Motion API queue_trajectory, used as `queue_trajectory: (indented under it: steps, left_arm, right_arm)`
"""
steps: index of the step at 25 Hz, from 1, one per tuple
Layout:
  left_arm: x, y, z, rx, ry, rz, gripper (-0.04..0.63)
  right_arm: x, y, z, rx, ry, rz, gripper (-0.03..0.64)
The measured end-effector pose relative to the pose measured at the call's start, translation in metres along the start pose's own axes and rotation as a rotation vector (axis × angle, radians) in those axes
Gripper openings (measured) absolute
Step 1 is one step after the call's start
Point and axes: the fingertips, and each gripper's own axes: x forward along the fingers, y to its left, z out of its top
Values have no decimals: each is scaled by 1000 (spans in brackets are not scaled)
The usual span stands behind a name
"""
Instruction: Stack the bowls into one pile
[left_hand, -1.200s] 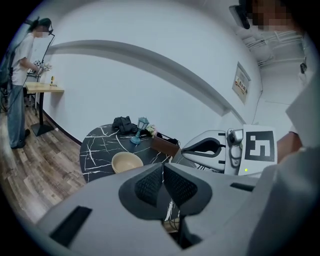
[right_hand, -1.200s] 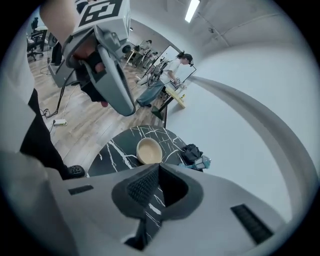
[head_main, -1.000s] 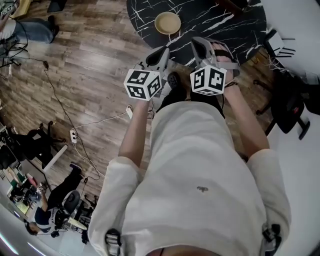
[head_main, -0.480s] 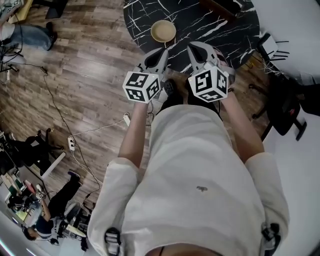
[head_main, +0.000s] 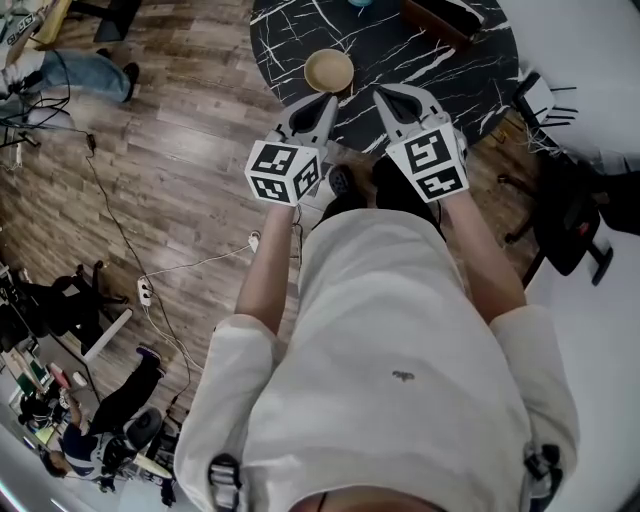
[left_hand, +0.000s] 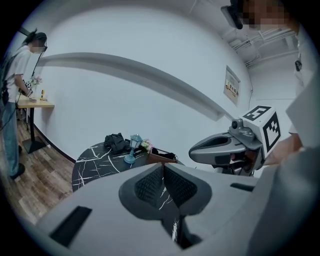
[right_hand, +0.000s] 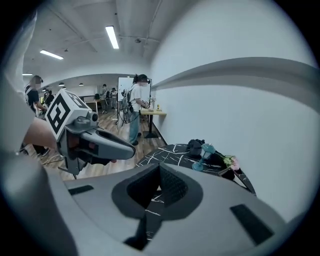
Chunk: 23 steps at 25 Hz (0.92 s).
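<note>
On the black marble table (head_main: 430, 55), close to the edge nearest the grippers, sits a tan bowl (head_main: 329, 70), upright and on its own. Whether more bowls are nested inside it I cannot tell.

Both grippers are held at that near edge of the table, side by side and short of the bowl. The left gripper (head_main: 322, 102) points toward the table just on the near side of the bowl. Its own view shows the ribbed pads (left_hand: 150, 186) pressed together with nothing between them. The right gripper (head_main: 388, 95) is beside it, further toward the table's middle than the bowl. Its jaws are likewise clenched pad against pad, gripping nothing. Neither gripper touches the bowl.

Across the table from the grippers, at its far side, stand a teal lamp (left_hand: 134, 148), a black bag (left_hand: 115, 142), a small bunch of flowers (left_hand: 146, 145) and a brown box (head_main: 440, 15). Just off the table's right side in the head view is a black chair (head_main: 575, 215). Off its left side the wood floor (head_main: 190, 150) carries trailing cables (head_main: 120, 215). Well away from the table, a person (left_hand: 17, 95) stands at a tall wooden desk (left_hand: 35, 102).
</note>
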Motion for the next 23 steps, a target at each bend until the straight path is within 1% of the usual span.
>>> queue_trajectory:
  steps: [7, 10, 15, 23]
  left_arm:
    - [1, -1, 2, -4, -7, -3, 12]
    - [1, -1, 1, -5, -8, -4, 12]
    - [1, -1, 0, -4, -7, -4, 12]
    - [-2, 4, 2, -1, -12, 2, 12]
  right_arm:
    - [0, 3, 2, 132, -26, 55, 3]
    - [0, 5, 0, 171, -31, 72, 3]
    - [1, 5, -1, 189, -34, 81, 3]
    - [5, 7, -1, 186, -32, 82, 3]
